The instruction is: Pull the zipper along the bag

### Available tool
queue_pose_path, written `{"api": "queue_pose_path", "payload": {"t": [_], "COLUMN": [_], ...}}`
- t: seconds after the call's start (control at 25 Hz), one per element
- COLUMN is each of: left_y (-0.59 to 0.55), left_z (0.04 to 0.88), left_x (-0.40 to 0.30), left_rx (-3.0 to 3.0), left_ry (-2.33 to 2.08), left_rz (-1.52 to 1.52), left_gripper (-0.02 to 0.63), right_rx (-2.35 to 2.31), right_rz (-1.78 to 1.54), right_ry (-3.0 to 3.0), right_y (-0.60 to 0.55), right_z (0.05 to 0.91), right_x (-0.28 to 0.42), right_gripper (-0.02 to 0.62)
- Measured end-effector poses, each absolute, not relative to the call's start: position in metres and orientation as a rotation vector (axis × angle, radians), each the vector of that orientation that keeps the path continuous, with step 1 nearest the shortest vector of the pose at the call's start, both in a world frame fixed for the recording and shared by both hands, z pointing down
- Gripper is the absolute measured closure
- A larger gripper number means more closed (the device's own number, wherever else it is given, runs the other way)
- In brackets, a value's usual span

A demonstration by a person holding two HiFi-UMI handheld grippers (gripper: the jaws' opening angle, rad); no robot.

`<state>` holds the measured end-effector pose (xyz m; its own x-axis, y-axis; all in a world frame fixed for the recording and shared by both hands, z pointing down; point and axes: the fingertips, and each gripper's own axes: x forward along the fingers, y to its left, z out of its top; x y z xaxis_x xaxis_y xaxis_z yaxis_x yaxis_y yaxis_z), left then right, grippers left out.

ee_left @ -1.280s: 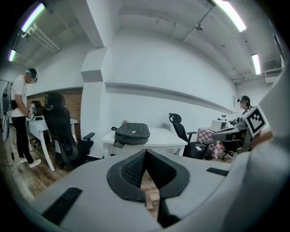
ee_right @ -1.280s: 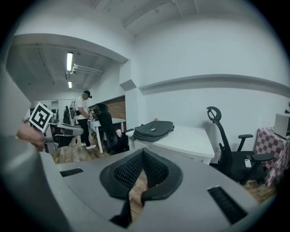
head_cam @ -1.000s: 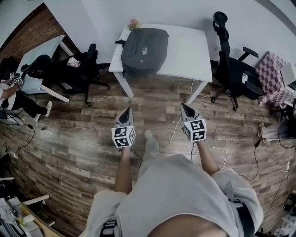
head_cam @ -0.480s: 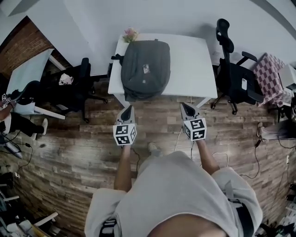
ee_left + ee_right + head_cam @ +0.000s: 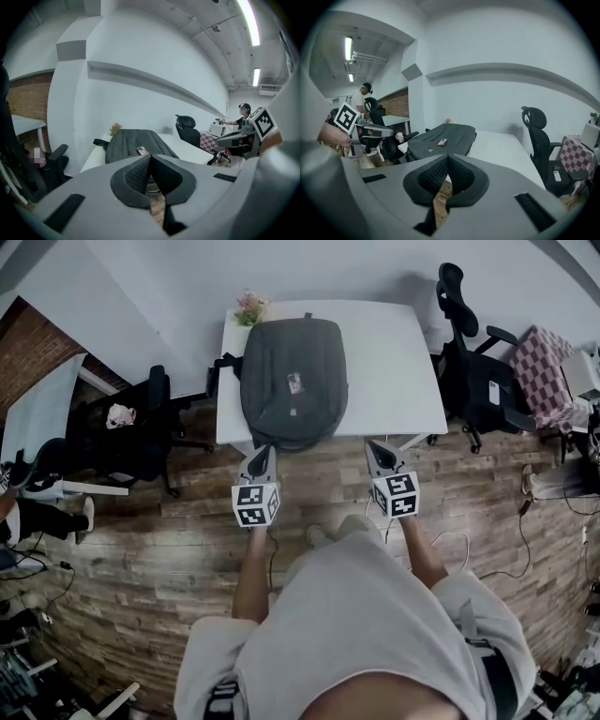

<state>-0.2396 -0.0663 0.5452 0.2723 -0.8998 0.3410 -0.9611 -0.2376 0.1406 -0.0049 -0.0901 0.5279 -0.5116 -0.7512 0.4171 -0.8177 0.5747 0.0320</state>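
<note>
Left claw (image 5: 265, 450) and right claw (image 5: 372, 445), closed, near table (image 5: 394, 352) bearing bag (image 5: 292, 381).

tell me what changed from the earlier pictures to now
The person has walked up to the table. The backpack on it now lies just ahead of the left claw and right claw, whose tips have nearly reached the table's front edge in the head view. Nothing was taken hold of. Unchanged: both claws shut and empty, side by side, and the backpack flat and untouched.

Cool, even light falls from ceiling strips (image 5: 248, 21) high above my fingers (image 5: 136, 176); shadows are soft, edges bend fisheye-fashion, corners go black.
</note>
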Motion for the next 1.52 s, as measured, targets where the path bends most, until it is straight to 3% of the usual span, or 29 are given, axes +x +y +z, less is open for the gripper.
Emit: {"api": "queue_pose_path", "payload": {"t": [0.52,0.96,1.52], "left_y": [-0.106,-0.138,-0.14], "left_z": [0.561,0.583,0.623], "left_x": [-0.223,-0.183,-0.144], "left_rx": [2.249,2.296,2.427], "left_ry": [-1.637,-1.587,-1.314], "left_rz": [0.371,0.63,1.235], "left_gripper": [0.58,0.58,0.578], "right_rx": [1.223,1.062,0.867], "right_rz": [0.304,0.372,0.466], "right_ry": [-2.419,-2.462,-2.485], "right_y": [-0.138,-0.198,-0.225], "right_z": [0.549,0.577,0.622], "right_x": [-0.004,0.008,0.015], "right_gripper": [0.581,0.581,0.581]}}
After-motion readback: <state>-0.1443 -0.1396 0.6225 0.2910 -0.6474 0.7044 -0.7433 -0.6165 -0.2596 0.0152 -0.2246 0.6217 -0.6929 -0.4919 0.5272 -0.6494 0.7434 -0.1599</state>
